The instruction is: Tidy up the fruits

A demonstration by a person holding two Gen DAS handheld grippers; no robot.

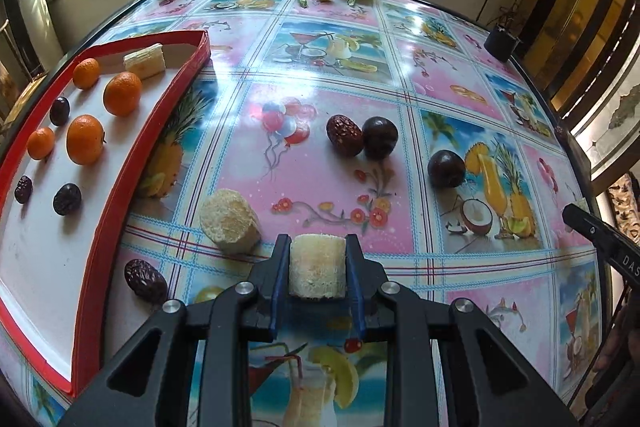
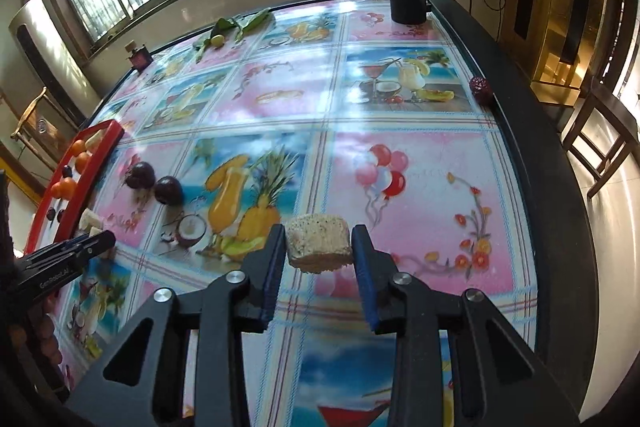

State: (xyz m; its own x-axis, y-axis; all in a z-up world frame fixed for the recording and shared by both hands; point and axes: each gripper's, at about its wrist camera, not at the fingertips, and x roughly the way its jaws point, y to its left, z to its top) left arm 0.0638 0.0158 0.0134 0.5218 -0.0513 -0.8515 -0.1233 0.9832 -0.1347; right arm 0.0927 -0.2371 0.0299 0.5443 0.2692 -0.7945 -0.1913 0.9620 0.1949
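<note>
Two grippers each hold a pale chunk. Far left, your red tray (image 1: 182, 77) carries four oranges (image 1: 122, 93), dark fruits and one chunk. Just right of it on the table (image 1: 400, 75), a loose chunk (image 1: 229, 221) lies beside your left gripper (image 1: 317, 259), clamped on its chunk (image 1: 317, 265). Two plums (image 1: 379, 137) sit mid-table. Your right gripper (image 2: 319, 245) grips another chunk (image 2: 319, 242), lifted near the balloon print.

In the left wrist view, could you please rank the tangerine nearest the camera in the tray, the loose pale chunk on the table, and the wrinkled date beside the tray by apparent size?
1. Pale chunk, largest.
2. Tangerine, though it lies farther off, so its true size is unsure.
3. Date, smallest.
</note>
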